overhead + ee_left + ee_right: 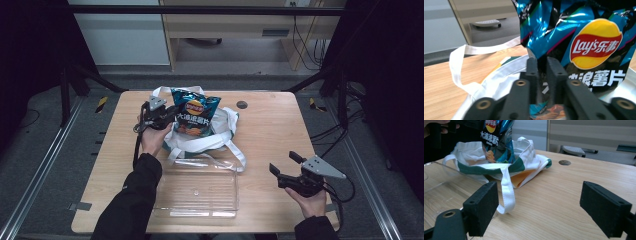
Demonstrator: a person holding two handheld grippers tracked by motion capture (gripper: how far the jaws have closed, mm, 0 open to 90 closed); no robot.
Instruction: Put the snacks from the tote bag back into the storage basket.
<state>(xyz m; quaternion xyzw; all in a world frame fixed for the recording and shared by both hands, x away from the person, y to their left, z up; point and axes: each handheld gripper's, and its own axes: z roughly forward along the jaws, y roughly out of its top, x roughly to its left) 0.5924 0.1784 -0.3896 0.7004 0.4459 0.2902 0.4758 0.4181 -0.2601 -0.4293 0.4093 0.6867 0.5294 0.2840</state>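
The left tongs (pixel 172 114) grip the chip bag (pixel 195 112) above the white tote bag (pixel 222 135). The right tongs (pixel 282 163) rest released over the desk (pixel 270 125).

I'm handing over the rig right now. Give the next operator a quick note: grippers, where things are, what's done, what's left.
Left gripper: jaws shut on the chip bag, holding it at its edge, upright, its lower end inside the tote bag.
Right gripper: jaws open, holding nothing, near the table's right front.
Clear tray: nothing in it, in front of the tote.
Done: chip bag gripped.
Left: I can't tell whether the bag is going in or coming out. Probably it needs to be lifted clear and set in the tray.
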